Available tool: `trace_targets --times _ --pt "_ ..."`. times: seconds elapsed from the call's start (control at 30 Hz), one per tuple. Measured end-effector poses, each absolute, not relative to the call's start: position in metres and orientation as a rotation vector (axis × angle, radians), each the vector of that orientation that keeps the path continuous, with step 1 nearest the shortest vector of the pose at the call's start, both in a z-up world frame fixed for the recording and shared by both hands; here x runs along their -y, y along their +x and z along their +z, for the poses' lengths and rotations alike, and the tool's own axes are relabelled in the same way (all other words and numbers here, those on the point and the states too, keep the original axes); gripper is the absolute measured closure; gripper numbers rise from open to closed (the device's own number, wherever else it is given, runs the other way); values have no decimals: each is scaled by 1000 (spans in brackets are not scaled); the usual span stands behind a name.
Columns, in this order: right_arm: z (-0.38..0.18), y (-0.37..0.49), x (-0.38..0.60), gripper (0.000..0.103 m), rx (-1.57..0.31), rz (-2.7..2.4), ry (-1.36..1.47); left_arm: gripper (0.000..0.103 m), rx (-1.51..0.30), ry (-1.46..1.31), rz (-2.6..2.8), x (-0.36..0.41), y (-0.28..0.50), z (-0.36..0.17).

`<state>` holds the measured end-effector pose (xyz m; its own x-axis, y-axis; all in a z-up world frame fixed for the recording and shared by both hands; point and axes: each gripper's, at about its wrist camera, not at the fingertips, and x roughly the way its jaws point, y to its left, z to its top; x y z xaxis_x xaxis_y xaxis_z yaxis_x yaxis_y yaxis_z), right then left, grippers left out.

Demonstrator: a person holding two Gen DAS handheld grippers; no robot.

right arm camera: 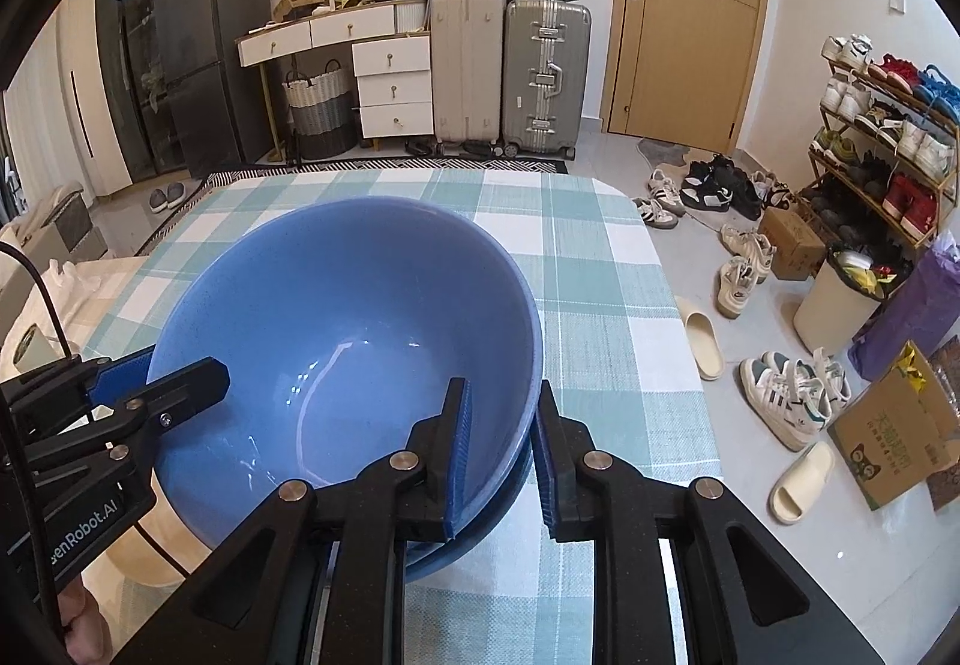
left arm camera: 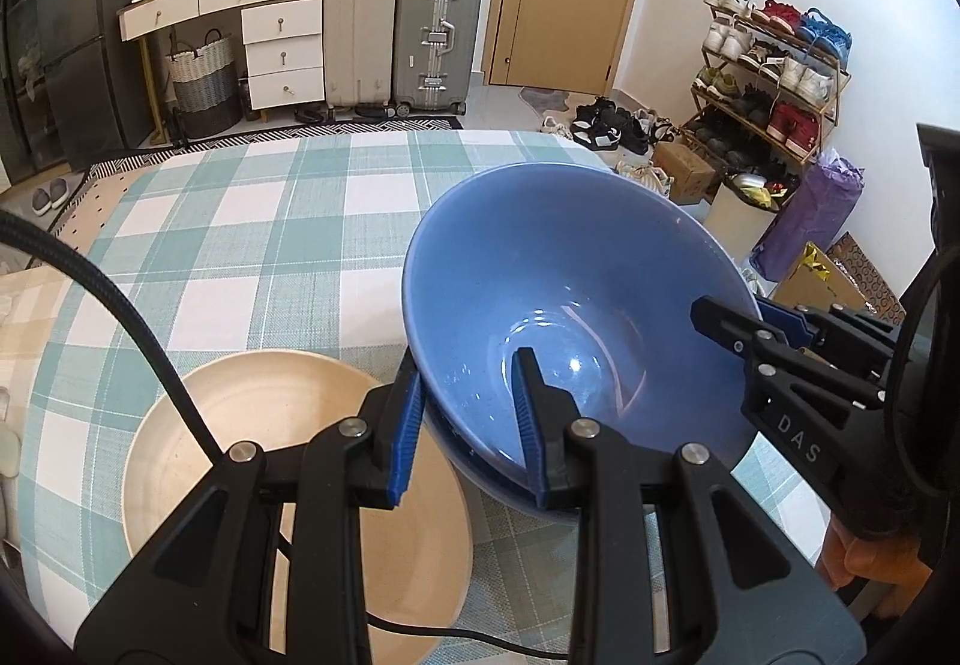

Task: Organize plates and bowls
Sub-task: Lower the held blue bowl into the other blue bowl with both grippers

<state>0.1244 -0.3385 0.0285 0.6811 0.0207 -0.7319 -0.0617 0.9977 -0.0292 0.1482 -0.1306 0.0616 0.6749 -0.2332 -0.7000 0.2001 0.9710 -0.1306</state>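
A large blue bowl (left arm camera: 570, 293) (right arm camera: 336, 317) hangs tilted, just above or touching a second, darker blue bowl (left arm camera: 480, 485) (right arm camera: 480, 536) on the checked tablecloth (left arm camera: 270, 221) (right arm camera: 600, 275). My left gripper (left arm camera: 471, 383) (right arm camera: 180, 377) is shut on the upper bowl's left rim, one finger inside and one outside. On the opposite rim my right gripper (right arm camera: 501, 413) (left arm camera: 750, 323) is shut the same way. A beige plate (left arm camera: 288, 425) (right arm camera: 138, 551) lies on the cloth to the left of the bowls, partly hidden by my left gripper.
A black cable (left arm camera: 150, 341) crosses over the beige plate. The table's right edge (right arm camera: 672, 305) drops to a floor strewn with shoes (right arm camera: 792, 395) and boxes. Suitcases (left arm camera: 438, 35) and a drawer unit (left arm camera: 282, 47) stand beyond the far edge.
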Motion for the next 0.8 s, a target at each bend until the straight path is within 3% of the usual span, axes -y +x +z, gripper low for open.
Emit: trace_targets --times 0.8 --pt "16 120 326 80 -823 -3 -148 78 -774 8 -220 140 153 43"
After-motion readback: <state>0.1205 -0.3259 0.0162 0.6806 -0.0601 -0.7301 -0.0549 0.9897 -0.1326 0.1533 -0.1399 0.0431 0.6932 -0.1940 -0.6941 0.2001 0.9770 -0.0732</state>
